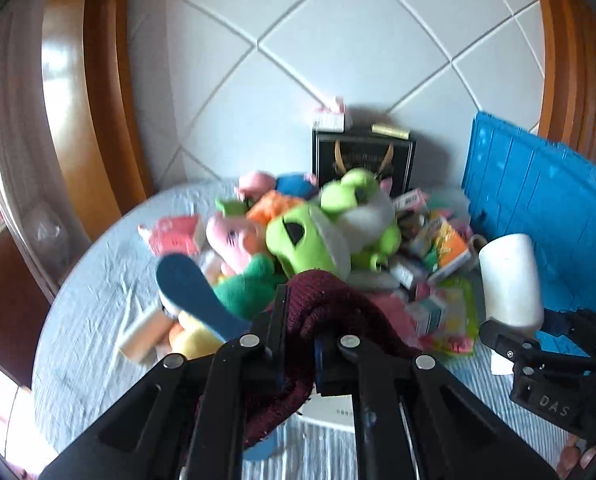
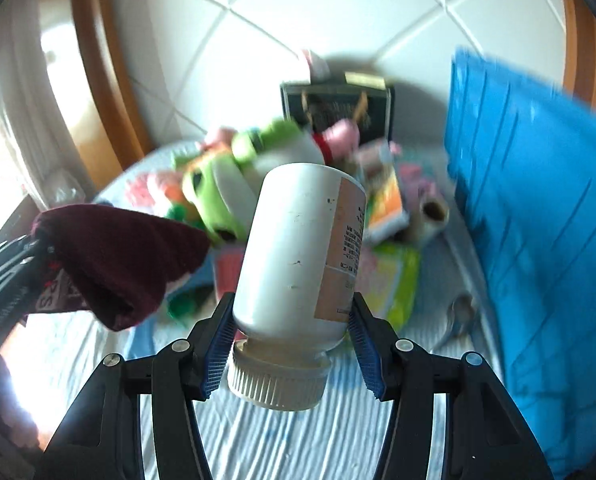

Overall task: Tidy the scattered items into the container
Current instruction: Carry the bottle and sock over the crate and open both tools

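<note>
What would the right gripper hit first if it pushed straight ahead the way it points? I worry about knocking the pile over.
Likely the toy pile: past the white bottle in the right gripper lies the green plush. Depth is unclear.

A round table (image 1: 89, 280) stood covered with a pale blue striped cloth (image 1: 77, 320). Beyond it lay a white tiled floor (image 1: 338, 40) with diagonal grout lines. Curved wooden framing (image 1: 97, 100) rose at the left.

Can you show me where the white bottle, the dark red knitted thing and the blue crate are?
white bottle (image 2: 298, 248), right wrist view, on its body.
dark red knitted cloth (image 1: 330, 304), left wrist view, on its bunched fold.
blue crate (image 1: 538, 200), left wrist view, on its ribbed wall.
</note>
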Tool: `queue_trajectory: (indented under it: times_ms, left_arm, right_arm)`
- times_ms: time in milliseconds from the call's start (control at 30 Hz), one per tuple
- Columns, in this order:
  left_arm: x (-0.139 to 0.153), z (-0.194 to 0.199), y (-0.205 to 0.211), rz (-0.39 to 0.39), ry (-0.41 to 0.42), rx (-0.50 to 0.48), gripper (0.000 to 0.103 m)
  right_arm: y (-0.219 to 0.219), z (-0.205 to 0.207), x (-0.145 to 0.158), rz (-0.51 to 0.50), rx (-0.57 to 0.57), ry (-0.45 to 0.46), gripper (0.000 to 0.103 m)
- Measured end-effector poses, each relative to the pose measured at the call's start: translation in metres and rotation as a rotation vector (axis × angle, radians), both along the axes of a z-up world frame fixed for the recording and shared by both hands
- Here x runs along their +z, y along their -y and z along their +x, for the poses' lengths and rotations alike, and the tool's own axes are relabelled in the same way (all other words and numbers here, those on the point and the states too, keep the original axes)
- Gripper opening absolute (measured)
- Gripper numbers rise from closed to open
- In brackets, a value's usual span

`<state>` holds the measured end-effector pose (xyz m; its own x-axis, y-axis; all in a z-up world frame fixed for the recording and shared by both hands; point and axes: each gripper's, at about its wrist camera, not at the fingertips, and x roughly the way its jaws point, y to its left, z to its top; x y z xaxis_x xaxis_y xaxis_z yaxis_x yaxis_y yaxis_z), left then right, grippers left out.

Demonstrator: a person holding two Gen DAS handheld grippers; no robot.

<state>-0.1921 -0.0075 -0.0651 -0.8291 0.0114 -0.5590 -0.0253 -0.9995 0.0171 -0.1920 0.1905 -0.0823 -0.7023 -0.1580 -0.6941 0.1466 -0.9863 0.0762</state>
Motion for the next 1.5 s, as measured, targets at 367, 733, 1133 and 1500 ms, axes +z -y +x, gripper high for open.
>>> queue_trajectory:
  times_ms: [367, 733, 1133, 1500]
  left_arm:
    - [0.084, -0.005, -0.031, 0.044, -0.176, -0.101, 0.009]
    - [0.138, -0.014, -0.128, 0.114, -0.267, -0.282, 0.009]
    - [0.193, -0.049, -0.368, 0.151, -0.285, -0.362, 0.009]
    - [0.110, -0.146, -0.538, -0.039, 0.188, -0.271, 0.009]
  right_arm:
    - [-0.012, 0.021, 0.101, 0.056, -0.091, -0.225, 0.054]
    - [-0.114, 0.045, 0.166, 0.134, -0.315, -0.327, 0.054]
    - [-0.328, 0.018, 0.209, 0.246, -0.339, -0.365, 0.054]
    - [-0.467, -0.088, 0.117, 0.262, -0.232, -0.004, 0.054]
